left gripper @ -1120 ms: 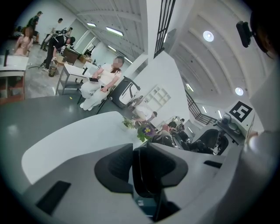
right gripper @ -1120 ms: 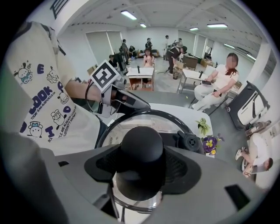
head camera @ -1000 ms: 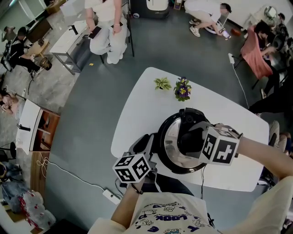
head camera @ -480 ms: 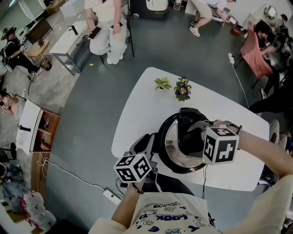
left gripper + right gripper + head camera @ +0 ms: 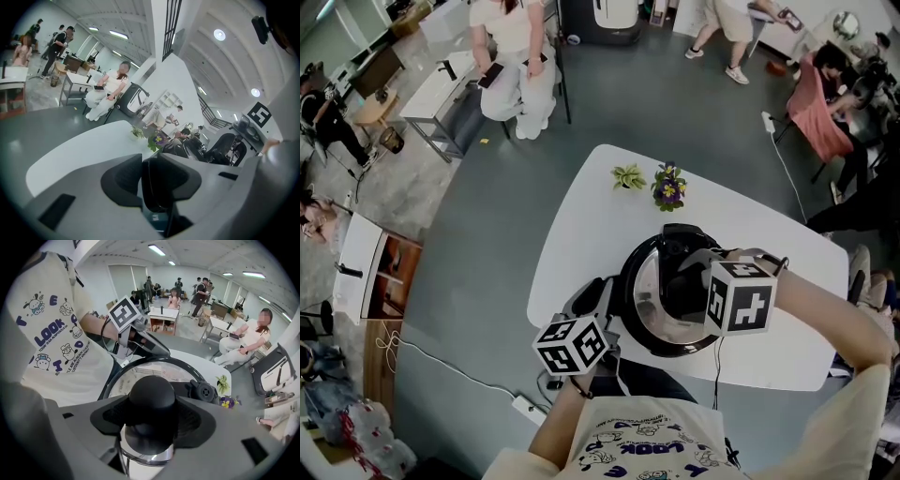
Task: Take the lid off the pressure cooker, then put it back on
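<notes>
**Mia:** Where is the lid?

**Sam:** The round shiny metal lid [image 5: 649, 281] lies flat on the big black pressure cooker [image 5: 630, 330]. That is a bit right of the middle of the head view. The pot stands on the white counter [image 5: 581, 216], near its lower edge.

**Mia:** What are the right tongs doing?

**Sam:** The right tongs [image 5: 152, 423] come almost straight down onto the lid. Their two dark pads pinch the round black knob [image 5: 152, 392], one on each side.

**Mia:** And the other ones?

**Sam:** The left tongs [image 5: 602, 295] reach in low from the lower left. They pinch the pot's black side handle [image 5: 161, 180]. I think they keep the pot from sliding.

**Mia:** Which way does the lid point?

**Sam:** The knob points up at the right tongs, so the lid is right under them. The lid is round, but a black bar runs from the knob out to the rim. In the head view the bar points to the top of the frame, at the little purple flowers [image 5: 668, 187]. That is its long line.

**Mia:** Which tongs are nearer to the lid?

**Sam:** The right ones. They are already on it. The left ones touch only the pot.

**Mia:** So what comes next?

**Sam:** The lid looks shut on the pot. I guess the right tongs must lift it straight up, maybe after a twist.
</notes>
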The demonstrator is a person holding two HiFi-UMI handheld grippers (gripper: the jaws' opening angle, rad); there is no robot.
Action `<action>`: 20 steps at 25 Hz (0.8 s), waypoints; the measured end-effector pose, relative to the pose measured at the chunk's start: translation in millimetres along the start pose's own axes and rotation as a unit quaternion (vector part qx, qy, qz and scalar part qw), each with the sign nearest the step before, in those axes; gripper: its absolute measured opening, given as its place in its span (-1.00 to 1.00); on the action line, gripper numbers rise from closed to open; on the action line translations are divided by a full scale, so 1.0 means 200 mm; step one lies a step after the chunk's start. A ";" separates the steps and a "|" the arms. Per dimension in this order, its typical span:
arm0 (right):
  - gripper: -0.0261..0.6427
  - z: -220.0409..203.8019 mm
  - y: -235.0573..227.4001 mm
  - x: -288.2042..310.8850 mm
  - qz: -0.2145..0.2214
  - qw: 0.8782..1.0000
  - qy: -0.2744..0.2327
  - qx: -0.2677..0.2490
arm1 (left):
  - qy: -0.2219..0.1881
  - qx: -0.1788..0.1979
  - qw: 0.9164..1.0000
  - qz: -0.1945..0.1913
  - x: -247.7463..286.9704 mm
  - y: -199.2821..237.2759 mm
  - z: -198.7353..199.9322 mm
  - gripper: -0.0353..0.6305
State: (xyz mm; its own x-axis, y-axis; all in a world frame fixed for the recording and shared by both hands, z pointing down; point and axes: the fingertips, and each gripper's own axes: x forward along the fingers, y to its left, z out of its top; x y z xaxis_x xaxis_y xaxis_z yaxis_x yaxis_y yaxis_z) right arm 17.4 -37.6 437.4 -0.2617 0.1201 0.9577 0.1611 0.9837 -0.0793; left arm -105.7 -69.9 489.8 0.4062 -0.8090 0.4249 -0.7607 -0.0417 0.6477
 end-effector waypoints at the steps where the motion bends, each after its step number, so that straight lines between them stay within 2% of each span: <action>1: 0.00 0.00 0.00 0.00 0.000 1.000 -0.003 0.000 | 0.000 0.002 1.000 0.001 0.00 0.00 0.00 -0.56; 6: 0.00 -0.01 0.00 0.00 0.000 1.000 -0.026 -0.001 | 0.000 0.019 1.000 0.007 0.00 0.00 0.01 -0.56; 11: 0.02 -0.01 0.02 0.00 0.011 0.997 -0.074 0.005 | -0.015 0.035 0.999 0.005 -0.01 0.00 0.08 -0.53; 13: 0.20 0.01 0.04 -0.02 0.028 0.994 -0.103 0.023 | -0.022 0.043 0.999 0.004 -0.02 -0.01 0.12 -0.53; 14: 0.36 0.02 0.03 -0.03 0.027 0.992 -0.120 0.031 | -0.025 0.047 0.999 0.004 -0.03 -0.02 0.13 -0.52; 18: 0.40 0.03 -0.05 -0.13 -0.024 0.980 -0.191 0.055 | -0.043 0.077 0.996 0.001 -0.04 -0.06 0.23 -0.51; 20: 0.40 0.04 -0.10 -0.23 -0.056 0.964 -0.248 0.081 | -0.058 0.101 0.993 -0.003 -0.05 -0.11 0.30 -0.51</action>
State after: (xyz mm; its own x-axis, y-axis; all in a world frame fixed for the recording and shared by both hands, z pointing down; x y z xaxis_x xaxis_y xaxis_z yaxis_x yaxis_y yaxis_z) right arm 18.9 -62.6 393.1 -0.6974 0.0218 0.7163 -0.0340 0.9974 -0.0635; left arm -123.2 -96.1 434.3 0.3581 -0.8702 0.3383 -0.8495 -0.1533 0.5049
